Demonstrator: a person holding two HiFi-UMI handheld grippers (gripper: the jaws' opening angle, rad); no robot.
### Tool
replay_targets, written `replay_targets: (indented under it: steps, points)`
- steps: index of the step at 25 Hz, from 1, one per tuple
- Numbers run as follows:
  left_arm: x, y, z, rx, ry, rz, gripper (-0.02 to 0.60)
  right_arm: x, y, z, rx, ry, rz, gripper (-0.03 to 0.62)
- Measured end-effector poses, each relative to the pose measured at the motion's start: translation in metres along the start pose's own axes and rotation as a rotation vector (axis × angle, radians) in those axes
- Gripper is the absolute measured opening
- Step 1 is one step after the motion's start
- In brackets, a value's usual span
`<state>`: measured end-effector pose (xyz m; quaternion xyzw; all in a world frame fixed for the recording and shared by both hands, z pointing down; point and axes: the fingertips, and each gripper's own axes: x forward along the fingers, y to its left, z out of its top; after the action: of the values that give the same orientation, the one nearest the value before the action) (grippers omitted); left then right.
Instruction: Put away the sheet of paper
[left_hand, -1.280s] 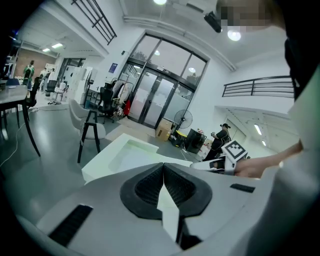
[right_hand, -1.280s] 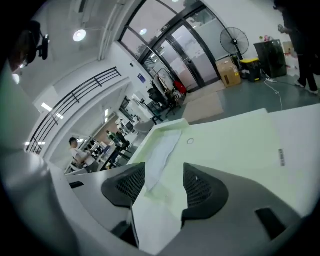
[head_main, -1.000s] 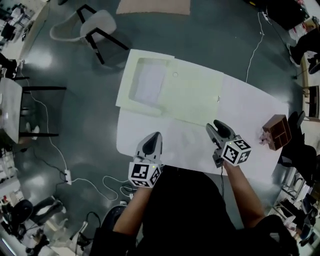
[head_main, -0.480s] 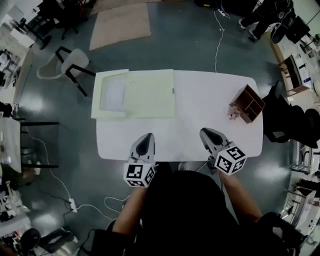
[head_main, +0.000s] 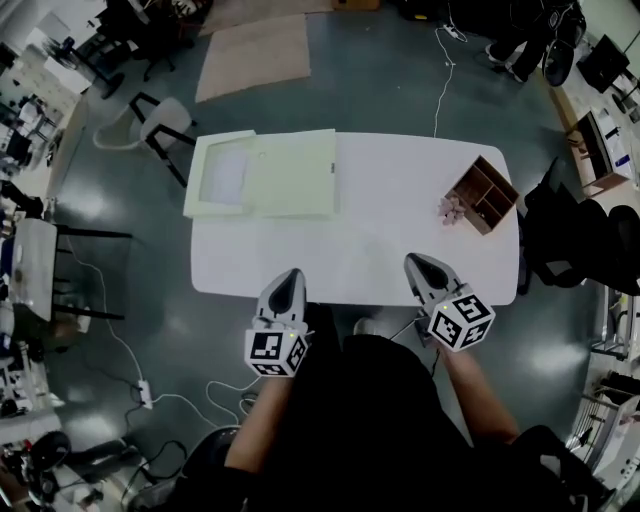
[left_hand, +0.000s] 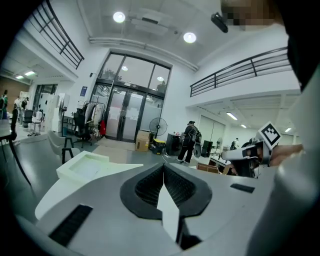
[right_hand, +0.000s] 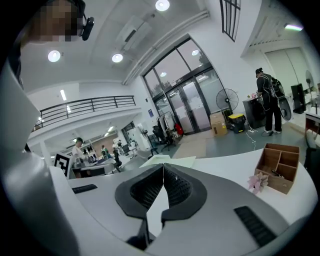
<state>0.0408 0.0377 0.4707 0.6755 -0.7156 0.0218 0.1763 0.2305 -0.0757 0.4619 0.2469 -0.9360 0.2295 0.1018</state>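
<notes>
Sheet of paper: the sheet of paper (head_main: 226, 172) lay flat in the sunken left half of the open box (head_main: 295, 175), at the far left corner of the worktop (head_main: 380, 230).
Box: it was spread open, its flat lid half beside the sheet, with no gripper touching it.
Left gripper: the left gripper (head_main: 290, 272) had its jaws pressed together with nothing between them. It hovered at the near edge of the worktop, well apart from the box.
Right gripper: the right gripper (head_main: 413, 263) had just been closing its jaws. They now met tip to tip, and its own view showed nothing caught between them.
What changed: a second earlier both grippers reached out over the worktop, the right one open and close to the near corner of the lid. Since then we had drawn both back to the near edge and stepped away, so the whole worktop came into view.
Unmoved: the sheet and the box kept their places on the worktop, as did the wooden organiser (head_main: 485, 195) at the far right.
Meaning for the task: we judged the sheet already stowed and let go. If the lid was meant to be folded over it, that step was not yet done.
</notes>
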Motion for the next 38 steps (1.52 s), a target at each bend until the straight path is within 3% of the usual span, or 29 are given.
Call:
replay_targets:
  steps: [7,38]
  points:
    - [-0.02,-0.01,0.009,0.028,-0.035,0.033,0.005,-0.021,-0.006,0.013,-0.046,-0.025,-0.02,0.0]
    - [-0.012,0.002,0.031,0.068,-0.092,0.005,0.005,-0.039,-0.01,0.039,-0.216,-0.077,-0.141,0.0]
